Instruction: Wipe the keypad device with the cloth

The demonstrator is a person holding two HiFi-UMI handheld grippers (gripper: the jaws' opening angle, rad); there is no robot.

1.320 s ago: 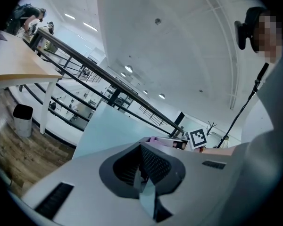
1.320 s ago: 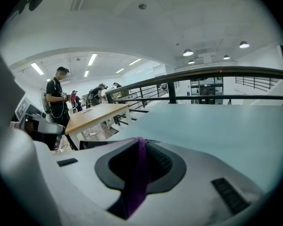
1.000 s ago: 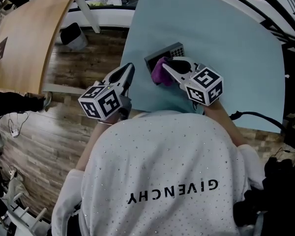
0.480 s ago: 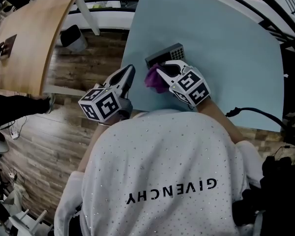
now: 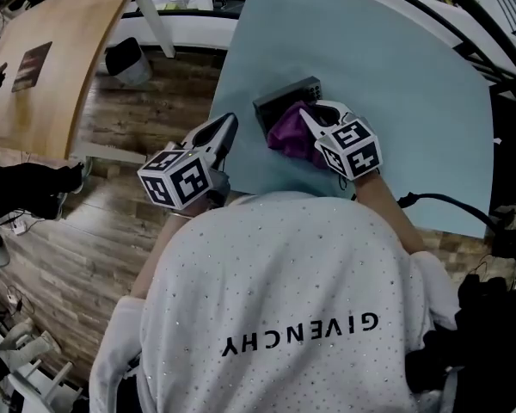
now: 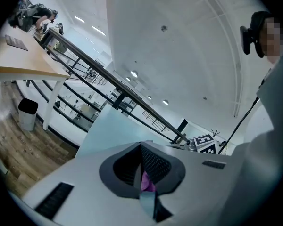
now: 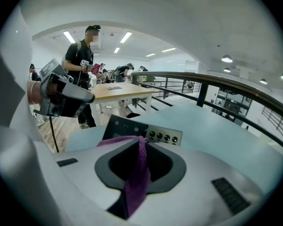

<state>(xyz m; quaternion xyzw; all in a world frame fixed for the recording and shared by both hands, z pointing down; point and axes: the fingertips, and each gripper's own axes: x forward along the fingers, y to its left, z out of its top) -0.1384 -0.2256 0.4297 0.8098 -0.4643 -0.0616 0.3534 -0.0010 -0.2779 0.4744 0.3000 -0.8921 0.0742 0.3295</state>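
Pale-blue counter (image 5: 396, 101): right claw (image 5: 308, 114), pinching cloth (image 5: 289, 136) over keypad (image 5: 297, 89), should press flat & sweep w/ even strokes; left claw (image 5: 229, 120), pressed together, hangs off-edge.

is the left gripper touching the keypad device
No, in the head view the left gripper hangs near the edge of the table, clearly apart from the keypad device.

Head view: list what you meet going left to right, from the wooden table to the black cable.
Light wooden table → grey waste bin → left gripper → purple cloth → black cable
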